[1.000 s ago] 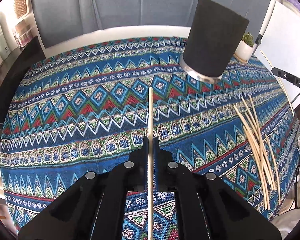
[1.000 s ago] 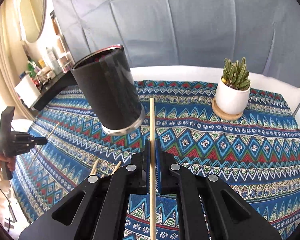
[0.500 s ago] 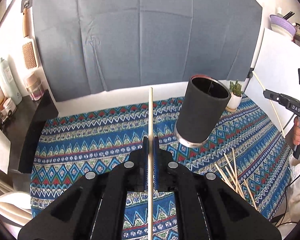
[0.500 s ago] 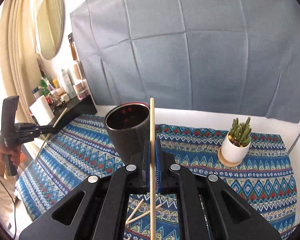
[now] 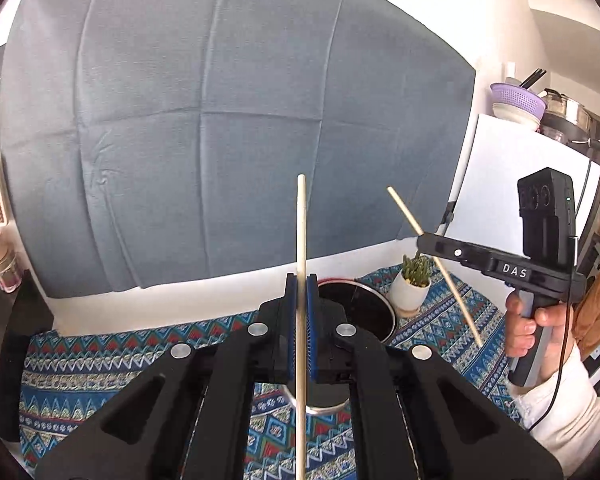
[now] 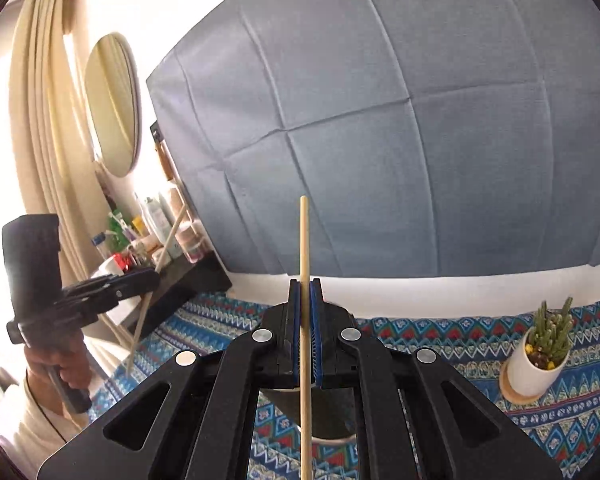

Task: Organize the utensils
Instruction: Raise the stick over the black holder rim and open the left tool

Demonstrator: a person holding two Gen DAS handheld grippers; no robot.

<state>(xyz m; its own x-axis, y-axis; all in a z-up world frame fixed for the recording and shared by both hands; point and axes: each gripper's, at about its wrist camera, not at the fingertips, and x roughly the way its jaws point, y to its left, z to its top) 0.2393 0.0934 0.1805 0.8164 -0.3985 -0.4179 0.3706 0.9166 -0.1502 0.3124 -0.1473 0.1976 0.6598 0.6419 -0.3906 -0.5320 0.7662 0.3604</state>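
Two chopsticks are hanging in the air above the table, one in each handheld gripper. The left gripper (image 5: 301,292) is clamping a pale chopstick (image 5: 301,232) tight between its blue pads, the stick standing almost straight up past the fingertips. The right gripper (image 6: 305,300) is pinching its own chopstick (image 6: 304,248) the same way; seen from the left wrist, that stick is slanting across the view, its lower end pointing down to the right of the cup.

The step in hand looks like the carry to the dark cup (image 5: 354,308), which is sitting on the patterned cloth (image 5: 100,364) just beyond and below the left fingertips, its open mouth partly hidden behind them. From the right wrist, only the cup's side is showing under the jaws. A potted cactus (image 6: 540,356) is standing to the cup's right.

Next, each stick probably needs tipping downward so that its lower end is entering the mouth before the pads are parting, one hand at a time to avoid a clash.
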